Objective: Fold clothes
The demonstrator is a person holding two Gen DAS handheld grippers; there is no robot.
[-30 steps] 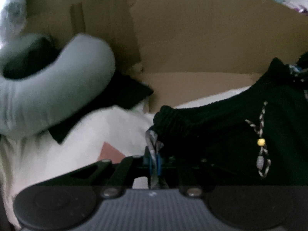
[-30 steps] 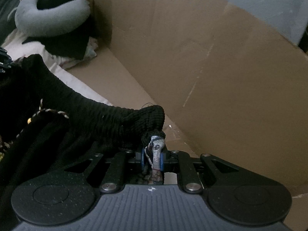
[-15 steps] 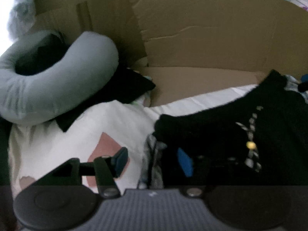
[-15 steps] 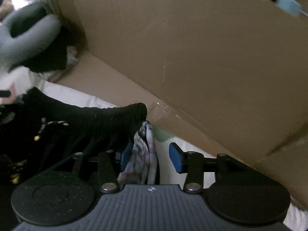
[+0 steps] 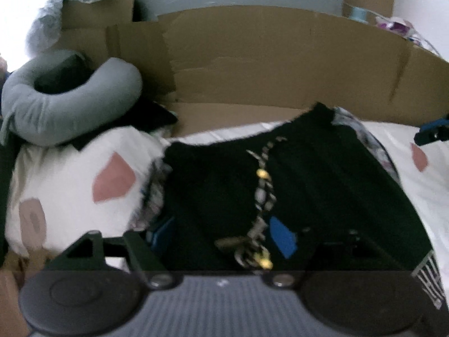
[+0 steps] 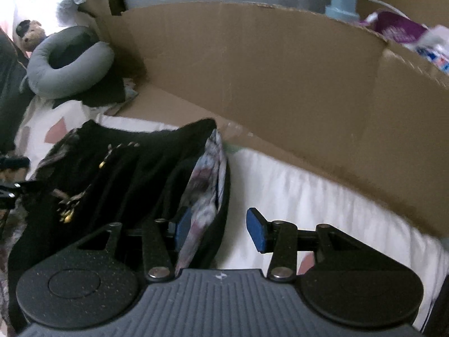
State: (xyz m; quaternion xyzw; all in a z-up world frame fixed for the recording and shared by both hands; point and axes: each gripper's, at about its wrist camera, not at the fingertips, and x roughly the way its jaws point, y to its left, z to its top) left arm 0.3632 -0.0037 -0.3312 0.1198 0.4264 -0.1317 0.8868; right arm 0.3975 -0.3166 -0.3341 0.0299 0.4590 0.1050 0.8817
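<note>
Left wrist view: your left gripper [image 5: 221,236] was opening, letting go of the soft black shorts [image 5: 294,185] on the white bed sheet [image 5: 70,174]. Your right gripper [image 6: 217,229] stood half open beside their patterned lining.

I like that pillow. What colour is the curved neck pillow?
Grey neck pillow, clearest in the left wrist view.

The black garment [image 5: 322,185] is a matt cloth with a ribbed knit band at its top, and its braided cord [image 5: 262,193] carries small shiny yellow beads. The sheet [image 6: 308,193] under it is soft white cloth with dull pink patches. The cardboard [image 6: 266,64] is rough brown paper board. The neck pillow [image 5: 70,106] looks like smooth grey fabric.
</note>
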